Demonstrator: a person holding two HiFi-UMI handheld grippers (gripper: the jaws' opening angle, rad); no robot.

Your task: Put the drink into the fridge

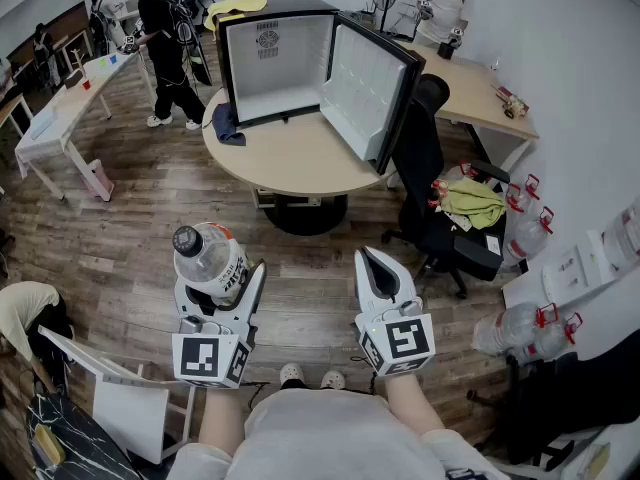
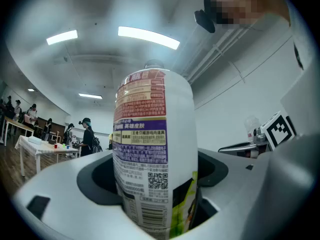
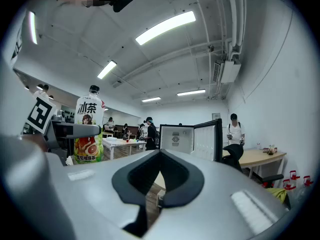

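The drink is a clear plastic bottle (image 1: 208, 258) with a printed label, standing upright between the jaws of my left gripper (image 1: 225, 273). In the left gripper view the bottle (image 2: 150, 149) fills the middle, and the left gripper (image 2: 155, 184) is shut on its lower body. My right gripper (image 1: 368, 260) sits to the right at the same height, shut with nothing in it. The right gripper view shows the bottle (image 3: 89, 129) at the left past the right gripper (image 3: 159, 156). A black mini fridge (image 1: 275, 63) stands on the round table (image 1: 300, 158) ahead, its door (image 1: 370, 88) swung open to the right.
A blue cloth (image 1: 228, 123) lies on the round table left of the fridge. A black office chair (image 1: 430, 198) stands right of the table, with water jugs (image 1: 520, 328) along the right wall. A white table (image 1: 60, 118) and people are at the far left. A white chair (image 1: 110, 388) stands near my left.
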